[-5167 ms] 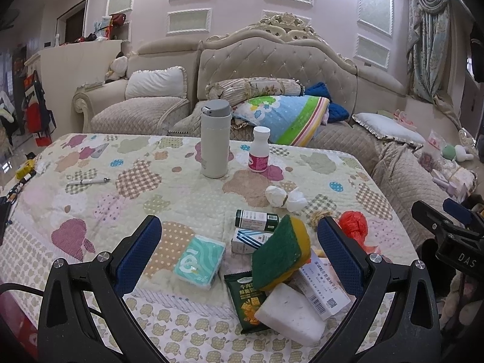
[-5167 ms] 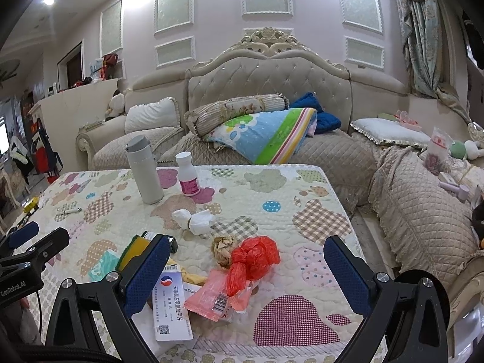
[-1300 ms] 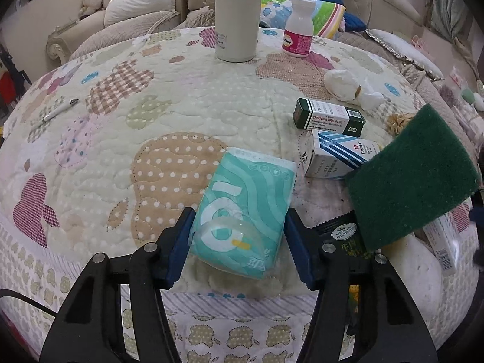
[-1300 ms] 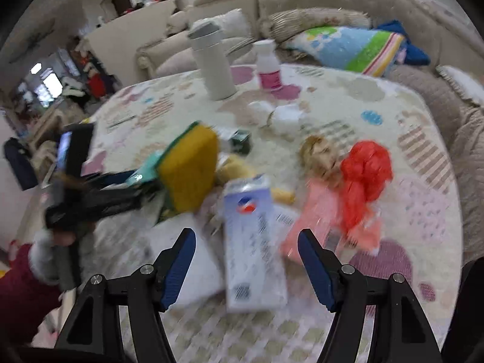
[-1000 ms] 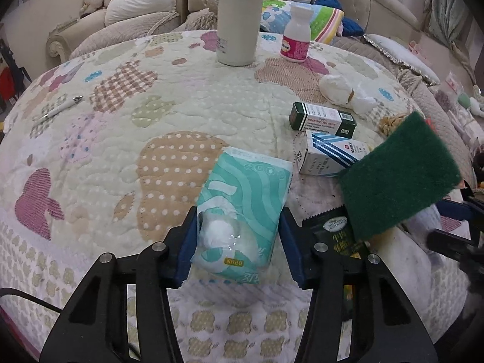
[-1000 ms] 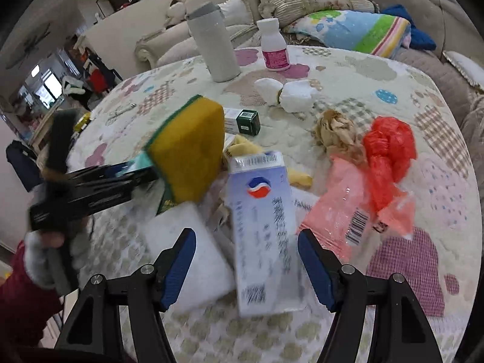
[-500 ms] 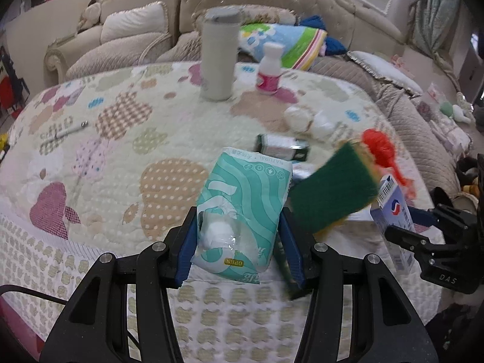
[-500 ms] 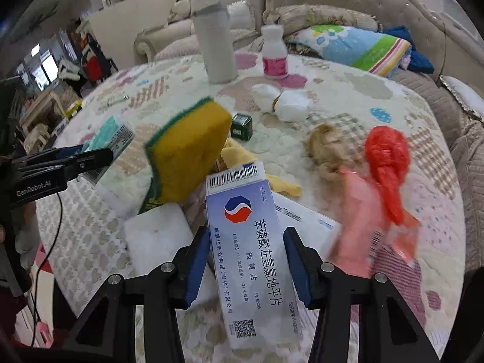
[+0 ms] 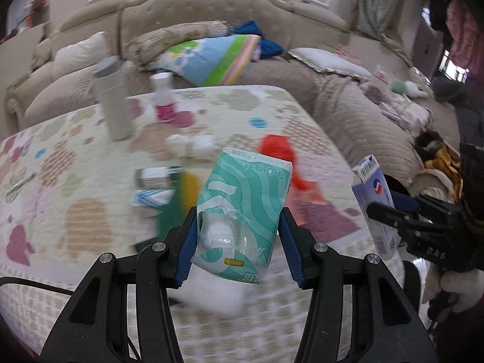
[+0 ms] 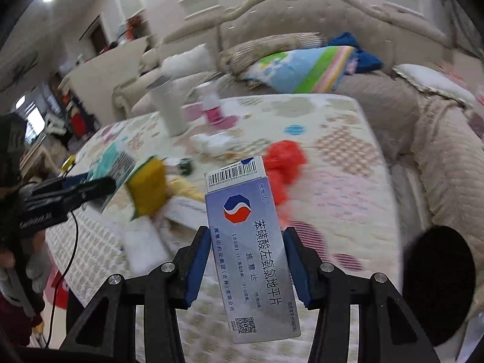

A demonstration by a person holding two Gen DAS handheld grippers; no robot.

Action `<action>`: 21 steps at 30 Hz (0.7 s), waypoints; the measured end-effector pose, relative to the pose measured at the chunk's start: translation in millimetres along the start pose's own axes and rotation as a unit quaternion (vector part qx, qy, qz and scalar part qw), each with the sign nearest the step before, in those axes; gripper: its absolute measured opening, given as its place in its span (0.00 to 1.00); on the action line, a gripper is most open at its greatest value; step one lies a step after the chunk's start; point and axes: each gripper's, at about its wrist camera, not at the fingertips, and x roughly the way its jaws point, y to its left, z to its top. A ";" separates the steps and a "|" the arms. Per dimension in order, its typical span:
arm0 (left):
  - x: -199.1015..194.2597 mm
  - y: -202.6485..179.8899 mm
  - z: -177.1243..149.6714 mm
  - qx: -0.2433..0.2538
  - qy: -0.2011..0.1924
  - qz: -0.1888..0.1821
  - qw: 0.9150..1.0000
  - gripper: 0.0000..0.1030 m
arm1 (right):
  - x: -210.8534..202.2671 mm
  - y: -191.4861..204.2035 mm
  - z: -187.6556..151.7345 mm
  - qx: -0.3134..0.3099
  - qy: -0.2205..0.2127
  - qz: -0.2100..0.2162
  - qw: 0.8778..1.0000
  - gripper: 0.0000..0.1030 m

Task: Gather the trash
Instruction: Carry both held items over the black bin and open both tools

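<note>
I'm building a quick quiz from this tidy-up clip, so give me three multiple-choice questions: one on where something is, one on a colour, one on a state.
1. Where does the tall white flask stand?
A. on the quilted table
B. on the sofa
C. on the floor

2. What colour is the crumpled plastic bag on the table?
A. blue
B. red
C. black

3. How is the left gripper?
A. wide open, empty
B. shut on the teal tissue pack
C. shut on a sponge

Answers:
1 A, its base rests on the patterned table cover.
2 B, it shows bright red in both views.
3 B, both pads press the tissue pack.
</note>
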 end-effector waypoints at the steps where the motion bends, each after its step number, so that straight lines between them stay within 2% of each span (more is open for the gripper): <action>1: 3.5 -12.3 1.9 0.006 0.003 -0.006 1.000 0.48 | -4.6 -11.0 -0.8 0.009 -0.004 -0.006 1.000 0.46; 11: 50.0 -132.7 17.8 0.063 0.034 -0.061 0.996 0.48 | -41.5 -122.8 -20.9 0.088 -0.021 -0.093 0.992 0.46; 21: 94.5 -216.4 20.4 0.091 0.068 -0.114 0.987 0.48 | -53.7 -202.8 -45.6 0.155 -0.012 -0.145 0.977 0.46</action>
